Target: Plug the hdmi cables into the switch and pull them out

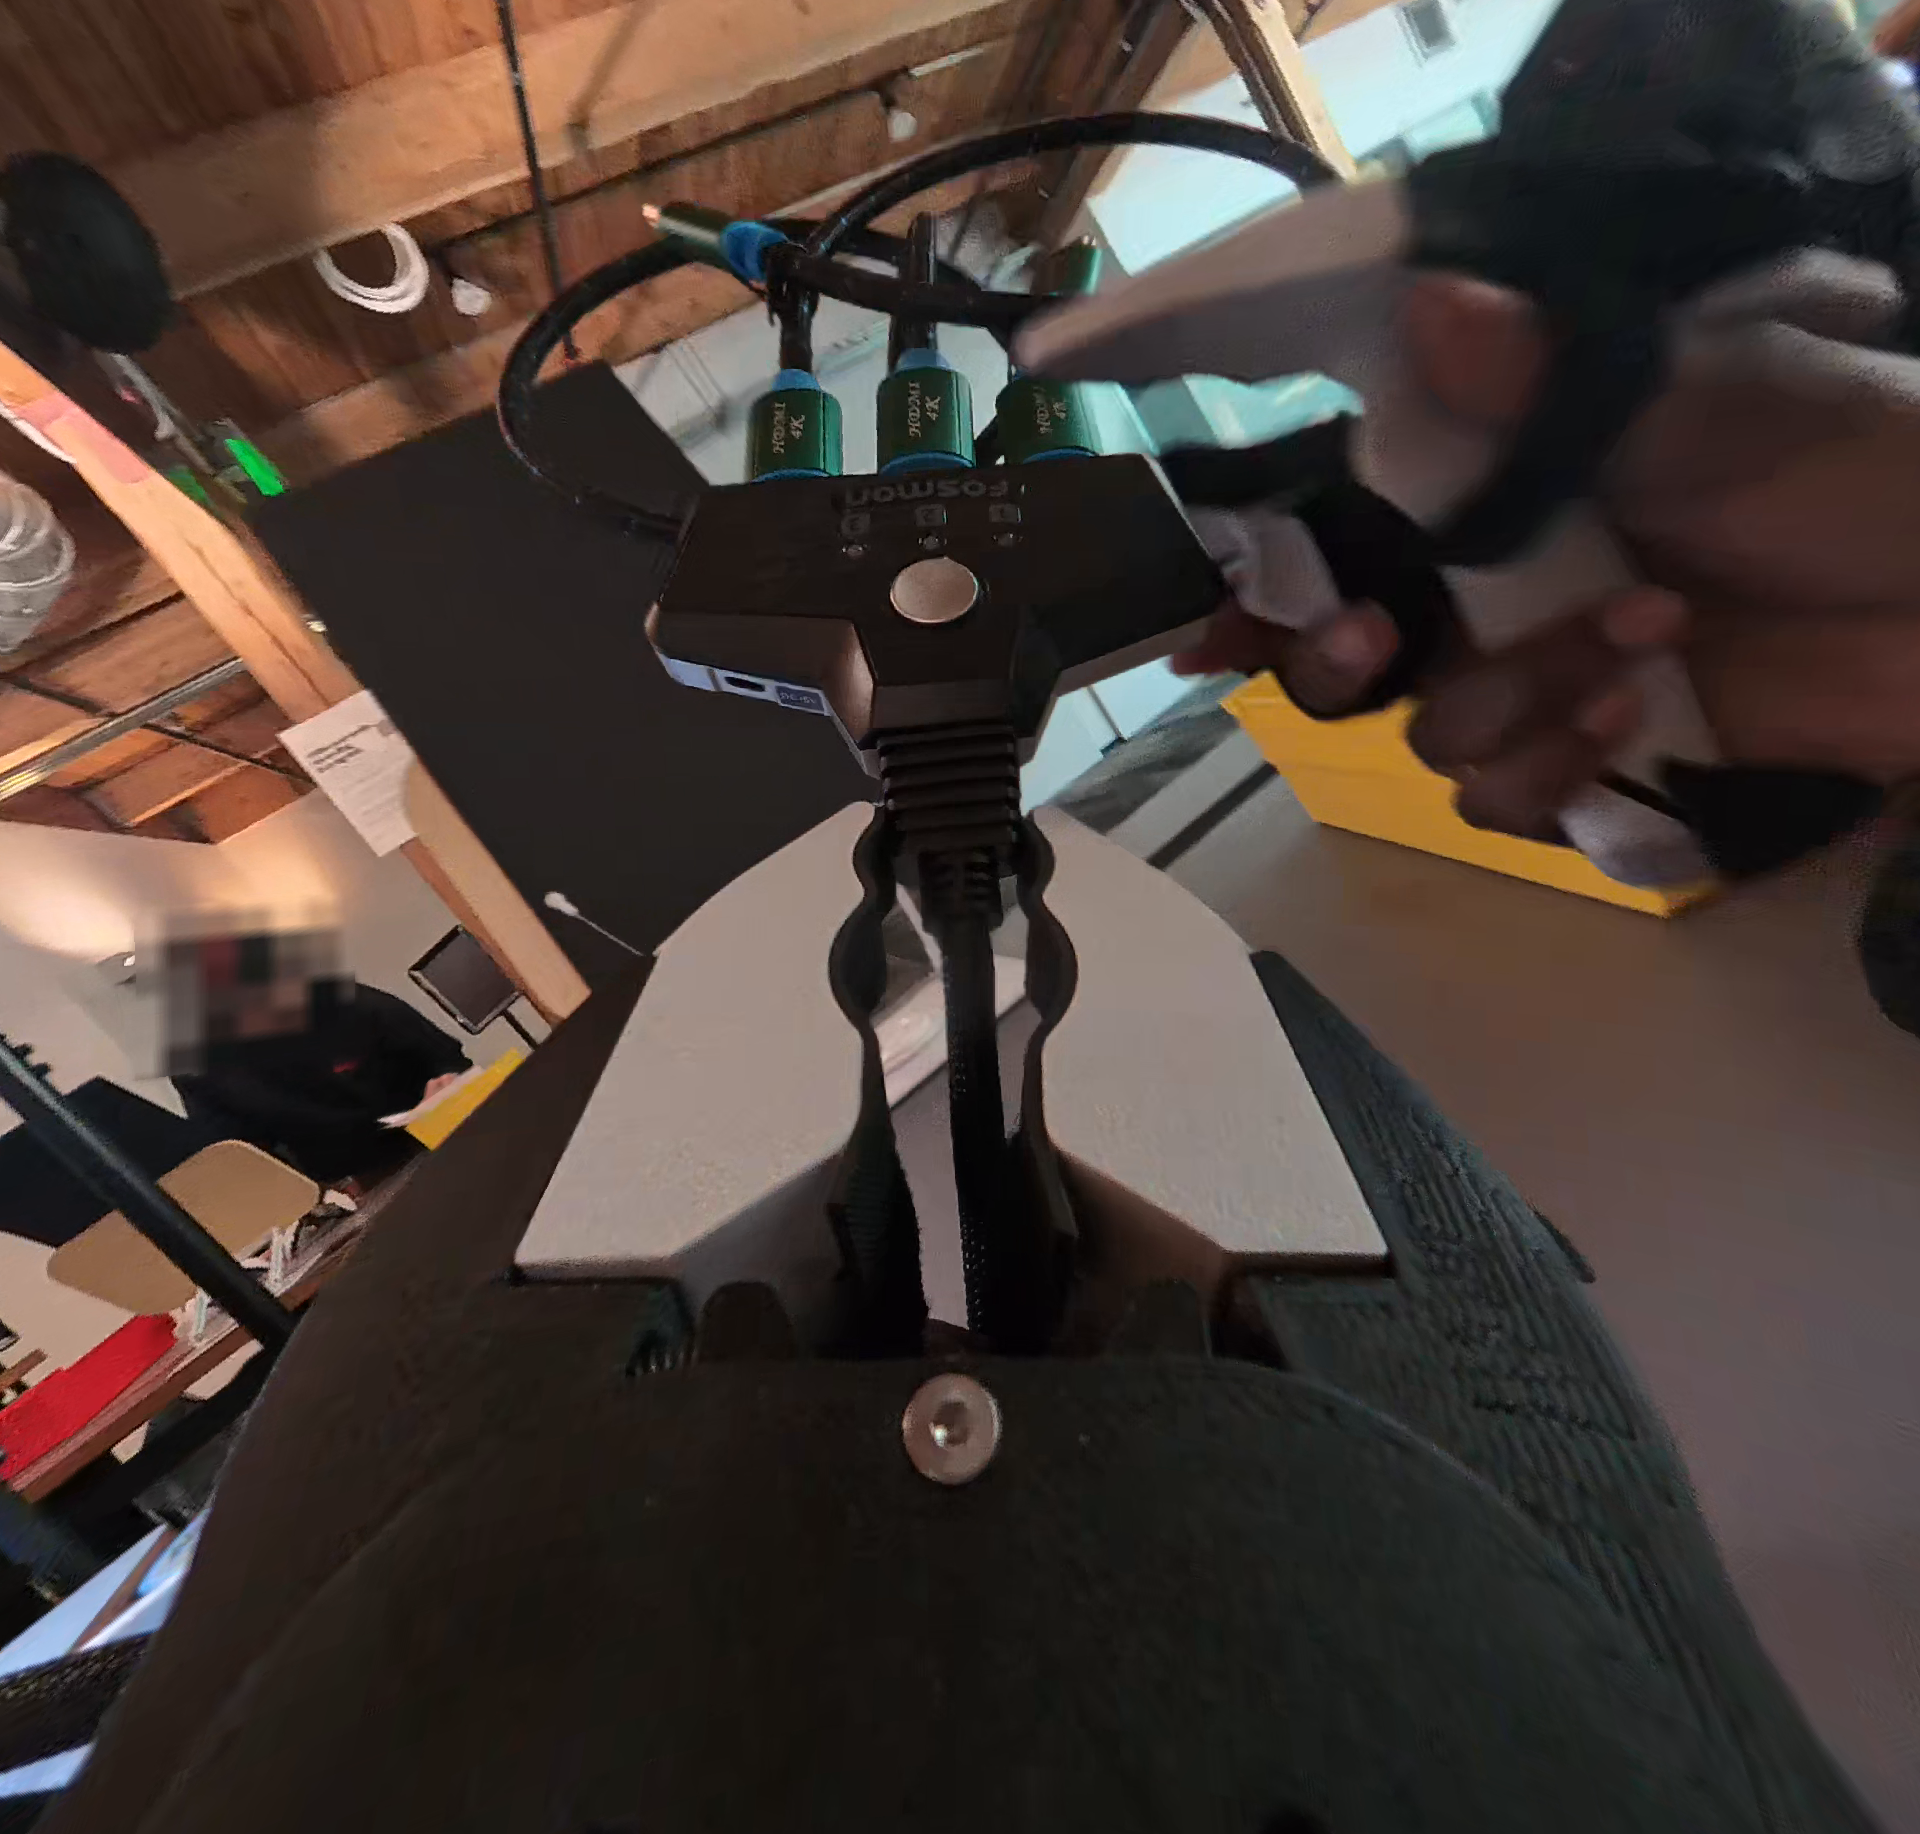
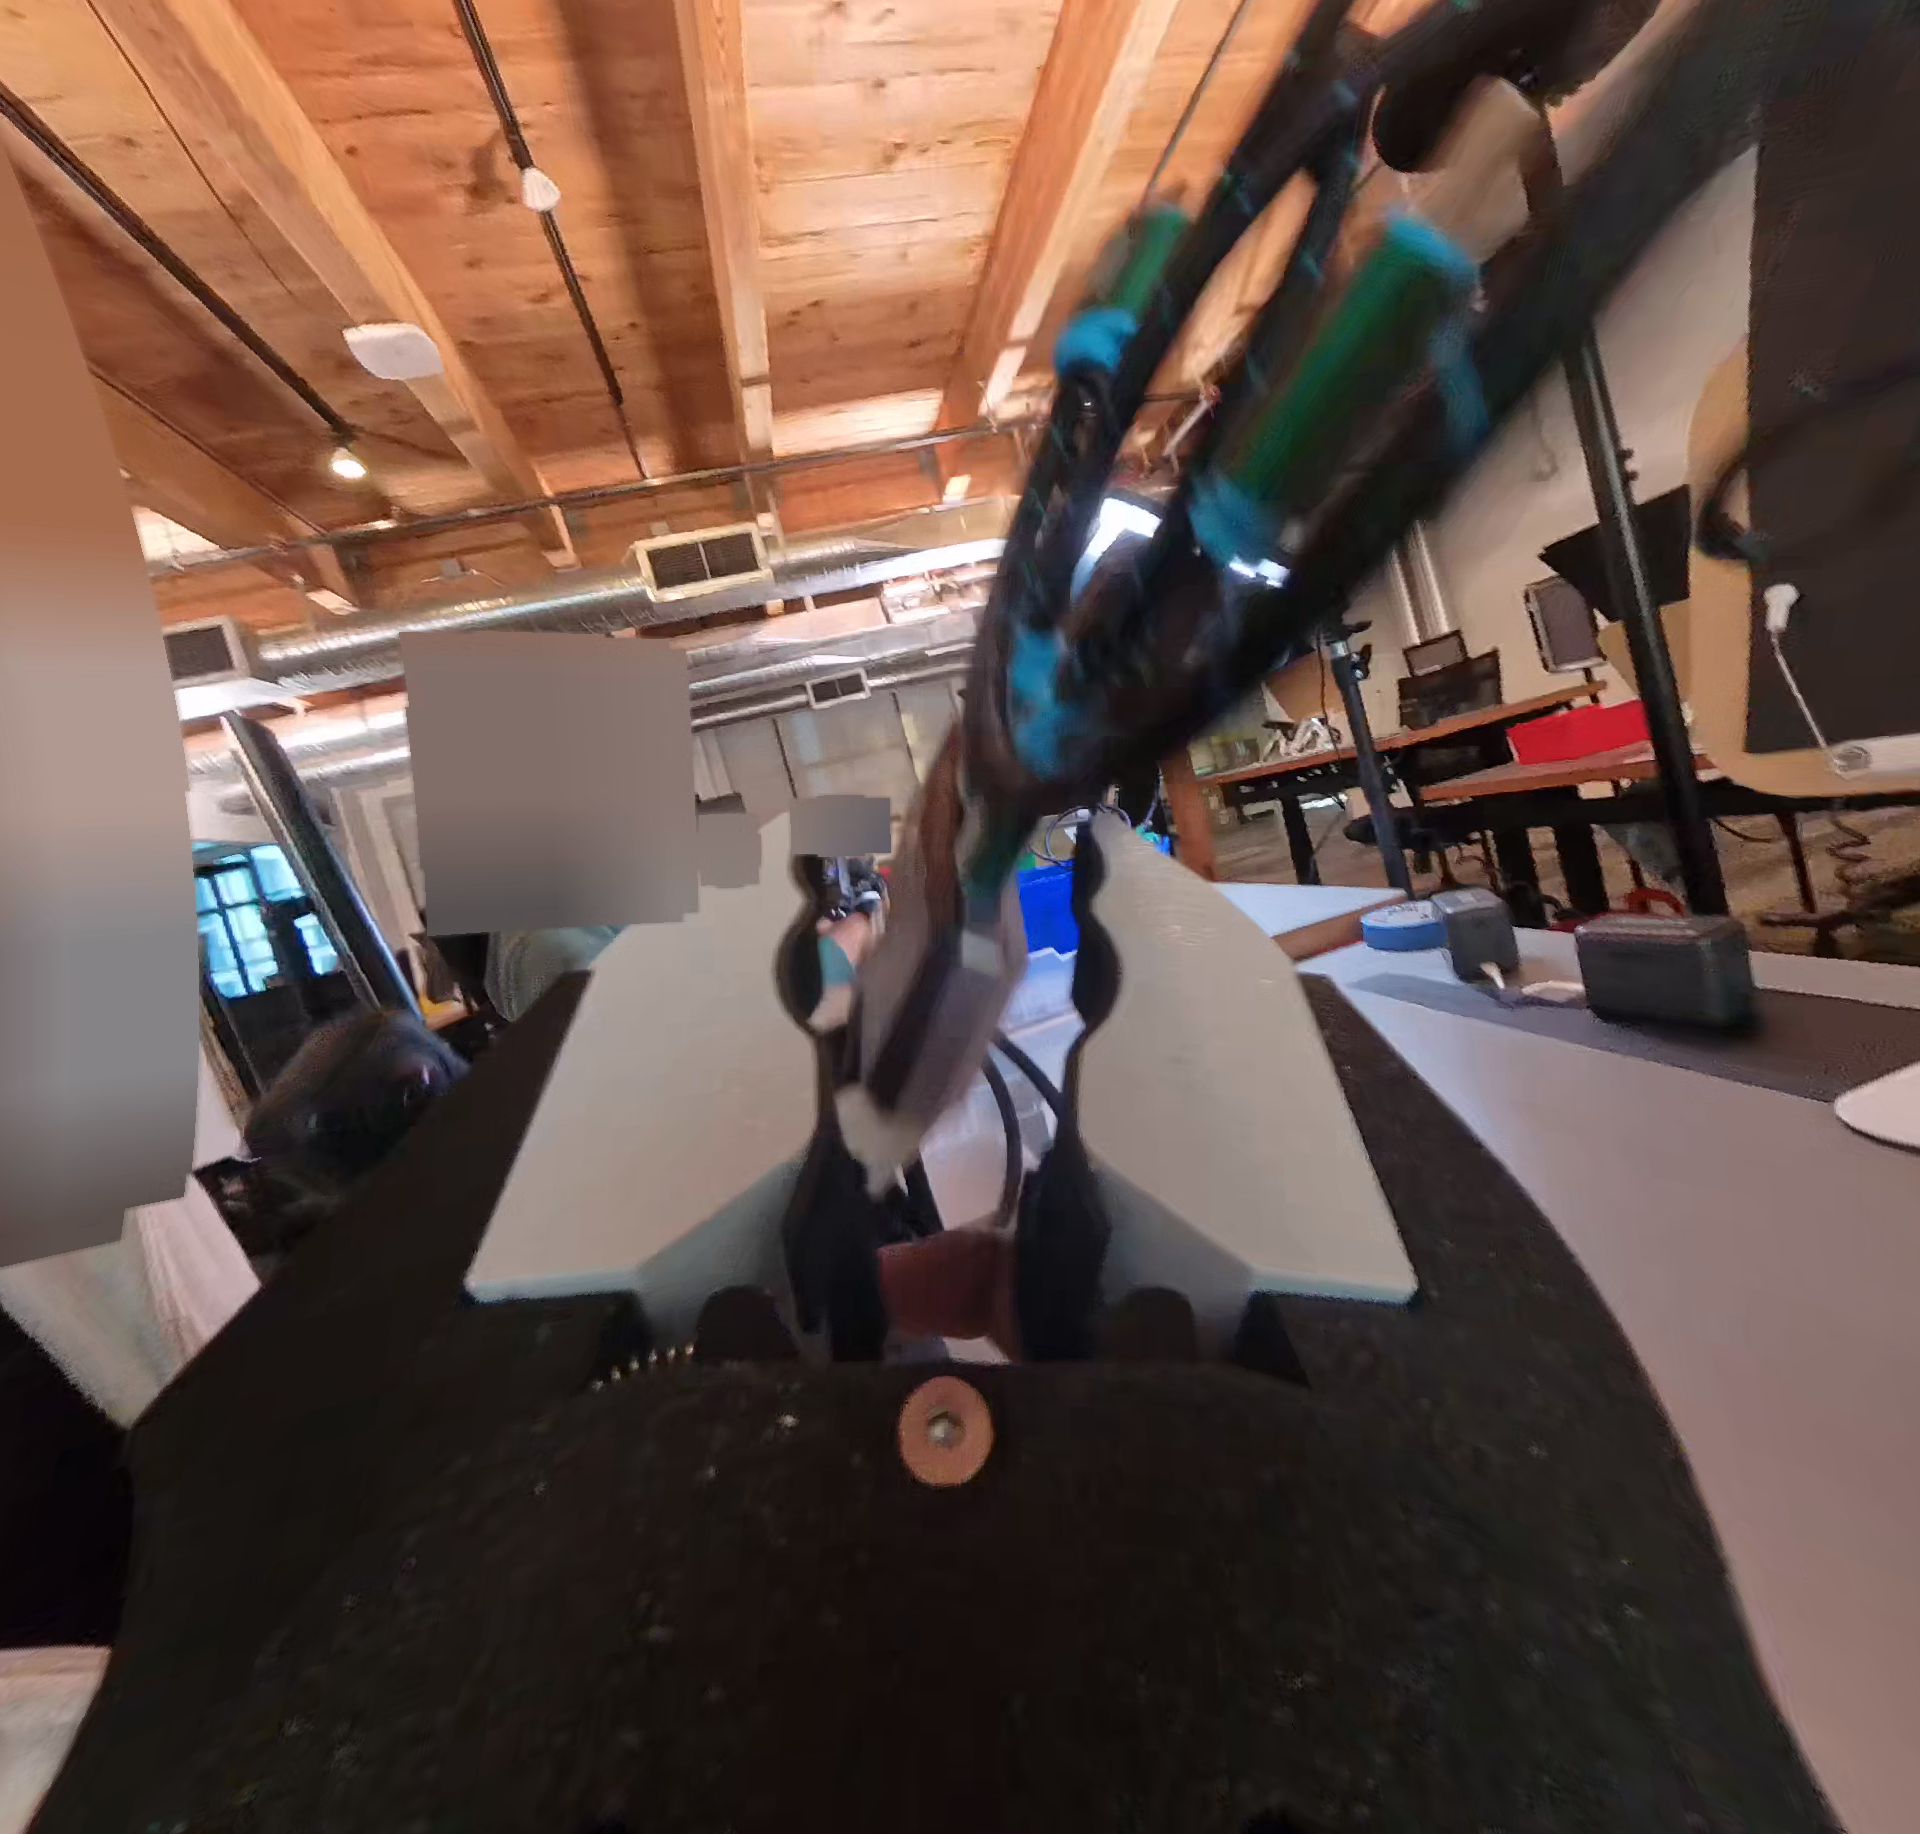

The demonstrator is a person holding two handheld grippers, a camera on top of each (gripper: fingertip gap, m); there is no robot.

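Switch (image 1: 935, 579) first: a small black T-shaped box, in all likelihood light hard plastic, with a round metal button on top and a ribbed strain relief at its tail running into a stiff braided lead. It is held up in the air, well above the desk (image 1: 1558, 1109), by the left tongs (image 1: 951, 854), which are closed narrow on that ribbed collar and lead; judging by the shape, this neck is the surest place to hold, since the body itself is smooth and would likely slip. Three hdmi cables (image 1: 925, 413) sit side by side in its far edge, their plugs dark green metal barrels with blue rings, hard and easy to pinch across the barrel; the black cords behind loop springily, and spare plug ends dangle above. The right tongs (image 1: 1226, 382) hover blurred at the rightmost plug; in their own view they stand narrowly parted with blurred things between them, and I cannot tell whether they grip anything. A yellow bin (image 1: 1382, 776) lies beyond on the desk.
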